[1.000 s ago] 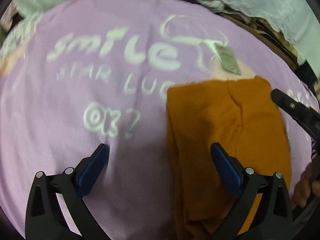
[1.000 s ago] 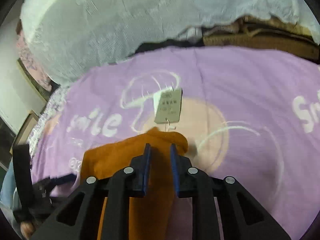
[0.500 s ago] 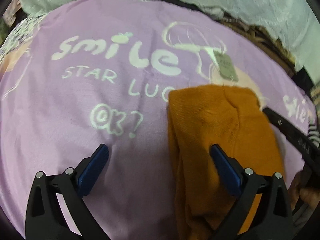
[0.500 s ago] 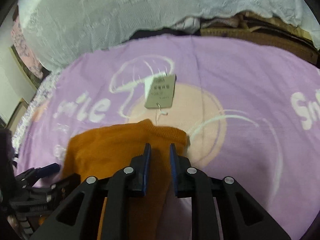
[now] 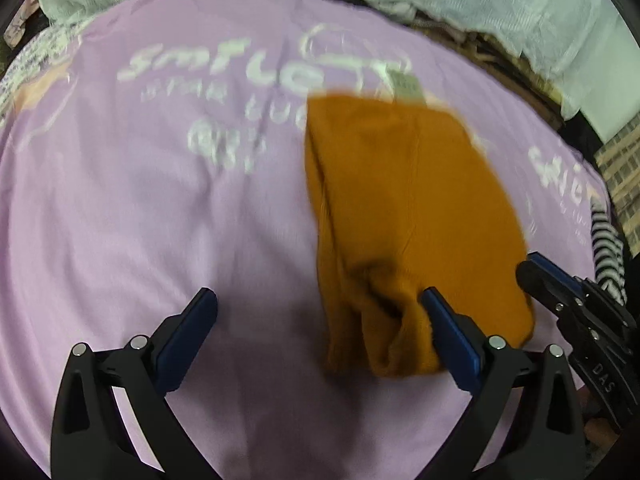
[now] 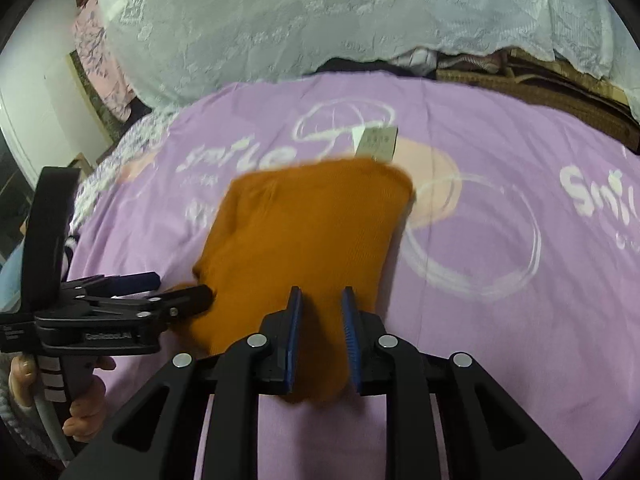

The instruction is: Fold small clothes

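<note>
A small orange knit garment (image 5: 416,216) lies folded on a lilac printed sheet (image 5: 160,220). It also shows in the right wrist view (image 6: 304,232), with a paper tag (image 6: 376,142) at its far end. My left gripper (image 5: 320,312) is open, its right finger against the garment's near edge. My right gripper (image 6: 322,312) is nearly shut, with the garment's near edge between its pads. The right gripper also shows in the left wrist view (image 5: 560,284), and the left gripper in the right wrist view (image 6: 176,292).
A white lace cover (image 6: 320,20) is heaped at the back of the sheet. Brown woven material (image 6: 540,88) lies at the back right. A striped sleeve (image 5: 608,244) shows at the right edge. A wall and a doorway (image 6: 24,100) are on the left.
My right gripper has pulled back toward me along the garment, from its far tag end to its near edge. The garment now lies further from both cameras. My left gripper stays open.
</note>
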